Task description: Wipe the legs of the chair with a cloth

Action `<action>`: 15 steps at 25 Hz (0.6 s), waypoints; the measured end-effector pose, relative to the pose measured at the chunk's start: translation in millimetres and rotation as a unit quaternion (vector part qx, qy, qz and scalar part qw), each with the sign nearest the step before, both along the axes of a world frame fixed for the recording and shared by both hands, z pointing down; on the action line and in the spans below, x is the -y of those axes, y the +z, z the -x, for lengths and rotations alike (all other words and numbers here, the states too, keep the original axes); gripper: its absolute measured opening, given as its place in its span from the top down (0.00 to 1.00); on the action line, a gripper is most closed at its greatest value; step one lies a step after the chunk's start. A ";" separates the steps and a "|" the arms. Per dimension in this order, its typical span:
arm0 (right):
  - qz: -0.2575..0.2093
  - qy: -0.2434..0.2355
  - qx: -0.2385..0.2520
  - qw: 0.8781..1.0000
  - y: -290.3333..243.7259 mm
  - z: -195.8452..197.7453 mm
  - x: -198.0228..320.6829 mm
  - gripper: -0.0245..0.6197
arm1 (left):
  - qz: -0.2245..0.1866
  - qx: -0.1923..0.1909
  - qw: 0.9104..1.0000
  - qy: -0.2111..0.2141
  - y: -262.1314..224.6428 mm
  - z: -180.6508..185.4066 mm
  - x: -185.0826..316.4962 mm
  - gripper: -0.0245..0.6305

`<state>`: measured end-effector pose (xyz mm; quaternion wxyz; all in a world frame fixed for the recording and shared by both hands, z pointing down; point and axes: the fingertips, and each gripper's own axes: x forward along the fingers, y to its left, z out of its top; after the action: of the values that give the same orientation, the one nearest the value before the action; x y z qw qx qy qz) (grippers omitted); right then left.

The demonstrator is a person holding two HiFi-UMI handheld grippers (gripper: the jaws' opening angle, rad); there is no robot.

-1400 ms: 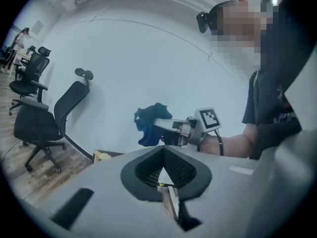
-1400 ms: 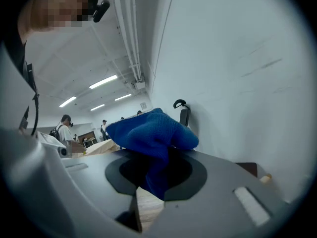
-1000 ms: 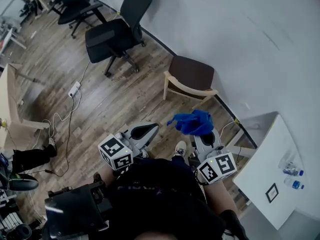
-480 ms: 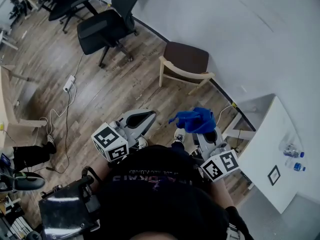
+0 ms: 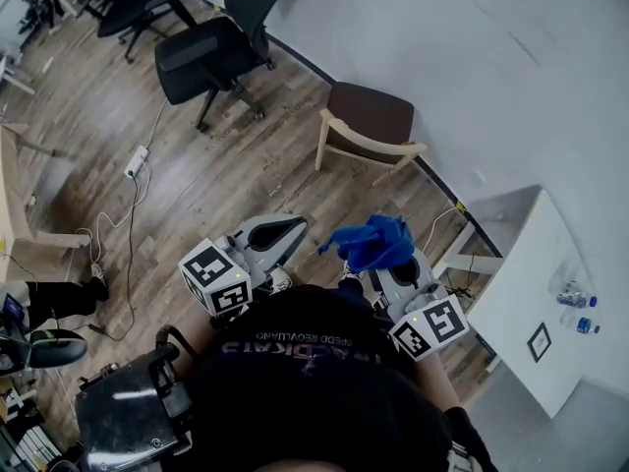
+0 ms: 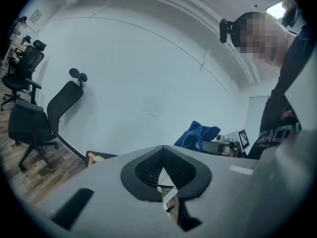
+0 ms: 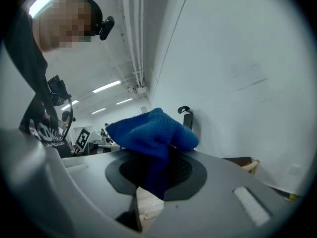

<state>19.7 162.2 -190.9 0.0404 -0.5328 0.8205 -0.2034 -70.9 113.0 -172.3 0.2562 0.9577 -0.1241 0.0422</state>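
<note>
Since half a second ago the blue cloth (image 5: 371, 244) has slid a little toward the left gripper (image 5: 287, 228), and the right gripper (image 5: 381, 264) has drawn slightly back toward the person's body with it.

Seen from the right gripper view, the right gripper (image 7: 156, 176) has its jaws closed on the cloth (image 7: 148, 133): a dark blue fold hangs down between the black pads, and the rest bunches up above and over the fingertips.

In the left gripper view, the left gripper (image 6: 166, 176) has its jaws drawn close together, with only a narrow slit between the pads and nothing held there. The cloth (image 6: 198, 135) shows beyond its fingertips, off to their right.

Both grippers are held side by side, near each other but apart, above the wooden floor (image 5: 216, 185).

The chair (image 5: 369, 131), with pale wooden legs (image 5: 322, 152) and a brown seat, stands against the white wall (image 5: 472, 67), ahead of both sets of fingertips and well apart from them. The cloth touches none of its legs.

A black office chair (image 5: 211, 52) stands farther off, ahead and to the left of the left fingers. A white table (image 5: 521, 293) sits to the right of the right fingers.
</note>
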 end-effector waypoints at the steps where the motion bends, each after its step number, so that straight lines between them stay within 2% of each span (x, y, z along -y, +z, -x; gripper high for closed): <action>1: 0.001 -0.001 -0.002 1.000 0.2 1.6 -1.5 0.83 | 0.002 -0.002 1.000 0.000 0.1 1.3 -0.7 0.96; 15: -0.002 0.008 -0.005 1.000 -1.7 8.8 -17.6 0.84 | -0.004 -0.008 1.000 0.007 -0.6 6.7 -12.5 0.96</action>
<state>10.9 179.9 -192.6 0.0388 -0.5401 0.8170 -0.1983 -77.6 125.5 -173.0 0.2532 0.9598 -0.1155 0.0354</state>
